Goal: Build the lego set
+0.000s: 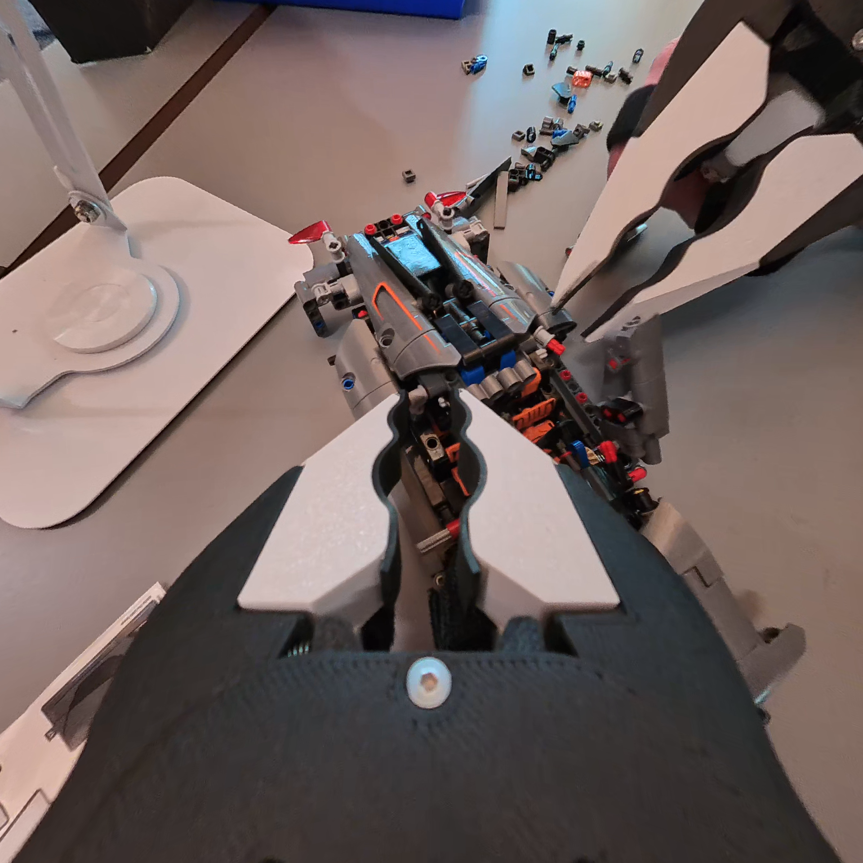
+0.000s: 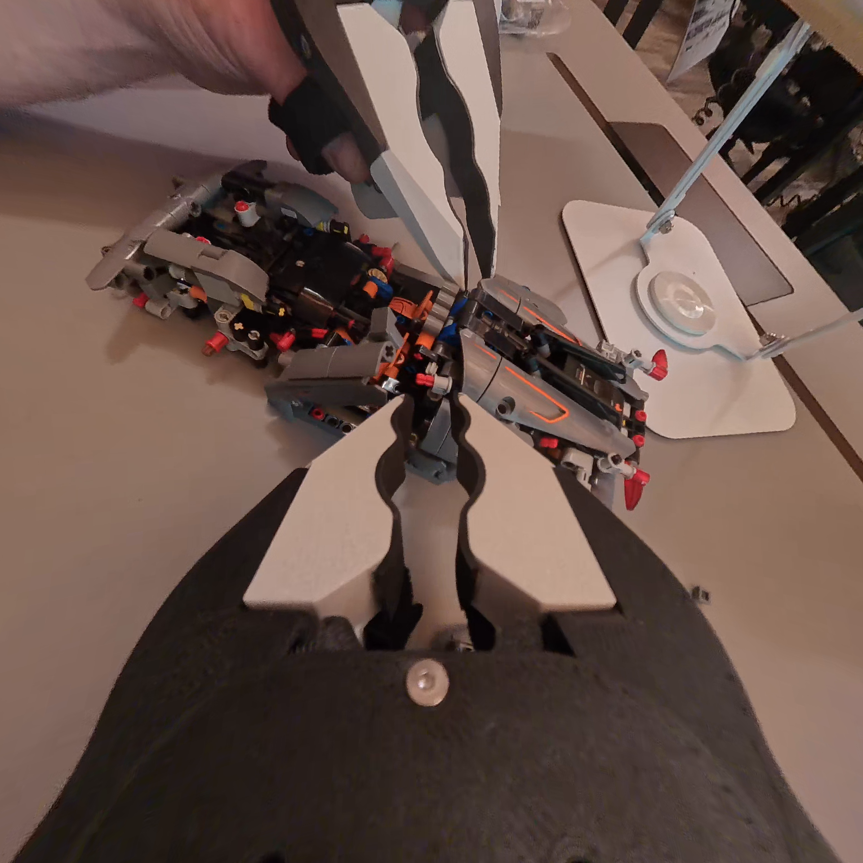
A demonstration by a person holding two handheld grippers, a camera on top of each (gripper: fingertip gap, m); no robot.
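A grey, black and orange lego car model (image 1: 411, 299) lies on the table, its long chassis running toward me. My left gripper (image 1: 432, 394) is shut on a black beam at the back of the model's cockpit section. In the right wrist view it (image 2: 467, 282) comes down from above onto the model (image 2: 513, 383). My right gripper (image 2: 430, 397) is closed on a dark grey panel end at the model's side. In the left wrist view it (image 1: 570, 320) reaches in from the upper right. A pile of loose lego pieces (image 1: 551, 135) lies beyond the model.
A white stand base (image 1: 116, 327) with a tilted arm sits left of the model; it also shows in the right wrist view (image 2: 677, 327). A printed booklet (image 1: 70, 700) lies at the near left. A gloved hand (image 2: 327, 140) holds the left gripper. One small piece (image 2: 700, 594) lies apart. Some 7 cm of space lies between my two pairs of fingers.
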